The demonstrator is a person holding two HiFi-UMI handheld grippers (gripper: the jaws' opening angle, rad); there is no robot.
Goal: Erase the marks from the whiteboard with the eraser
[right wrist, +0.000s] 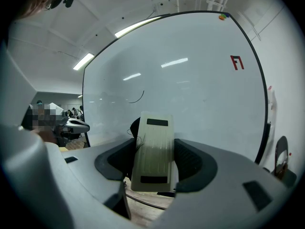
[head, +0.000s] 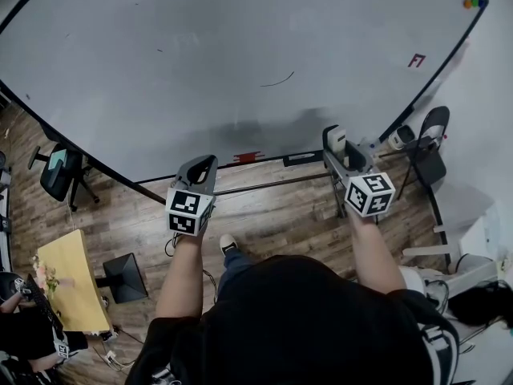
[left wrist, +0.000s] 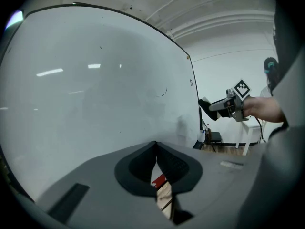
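A big whiteboard [head: 240, 46] stands before me, also filling the left gripper view [left wrist: 86, 94] and the right gripper view [right wrist: 200, 89]. It bears a curved black stroke [head: 278, 80] [left wrist: 162, 92] [right wrist: 136, 98] and a red mark [head: 416, 60] [right wrist: 236, 62] at the right. My right gripper [head: 337, 139] [right wrist: 155, 151] is shut on a cream eraser [right wrist: 153, 149] [head: 337, 139], held a short way off the board's lower edge. My left gripper [head: 202, 169] [left wrist: 156, 173] is shut and holds nothing, near the board's bottom rail.
A red and a dark item [head: 248, 157] lie on the board's tray. Coloured magnets [head: 472, 3] sit at the top right corner. On the wood floor are an office chair [head: 60, 171], a folding chair [head: 429, 147] and a yellow table [head: 70, 279] with a person beside it.
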